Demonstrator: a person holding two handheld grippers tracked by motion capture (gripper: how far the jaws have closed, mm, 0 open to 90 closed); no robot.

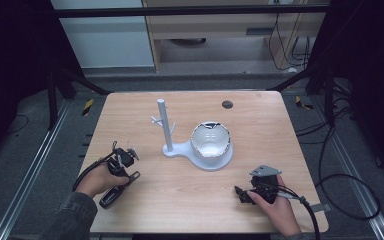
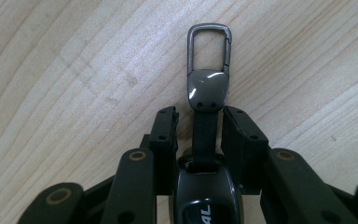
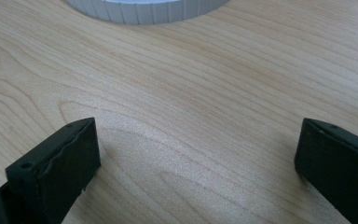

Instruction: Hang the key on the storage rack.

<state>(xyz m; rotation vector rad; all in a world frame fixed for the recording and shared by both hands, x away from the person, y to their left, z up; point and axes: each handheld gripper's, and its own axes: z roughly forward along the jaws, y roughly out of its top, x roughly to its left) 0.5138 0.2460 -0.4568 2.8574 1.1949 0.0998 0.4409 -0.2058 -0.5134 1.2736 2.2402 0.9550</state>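
Note:
A black key fob (image 2: 208, 198) with a short strap and a grey metal carabiner clip (image 2: 208, 51) lies on the wooden table. My left gripper (image 2: 199, 112) has its jaws drawn in close on either side of the strap, the clip sticking out past their tips. In the high view the left gripper (image 1: 125, 159) is at the table's left front, with the key fob (image 1: 114, 195) beside the hand. My right gripper (image 1: 240, 192) rests at the right front, jaws wide open over bare wood (image 3: 198, 135) with nothing between them.
A white stand (image 1: 170, 150) with an upright peg post (image 1: 162, 120) and a round dish holding a white bowl (image 1: 210, 140) sits mid-table. Its ribbed rim (image 3: 144, 9) is just beyond the right gripper. A small black disc (image 1: 227, 104) lies at the back.

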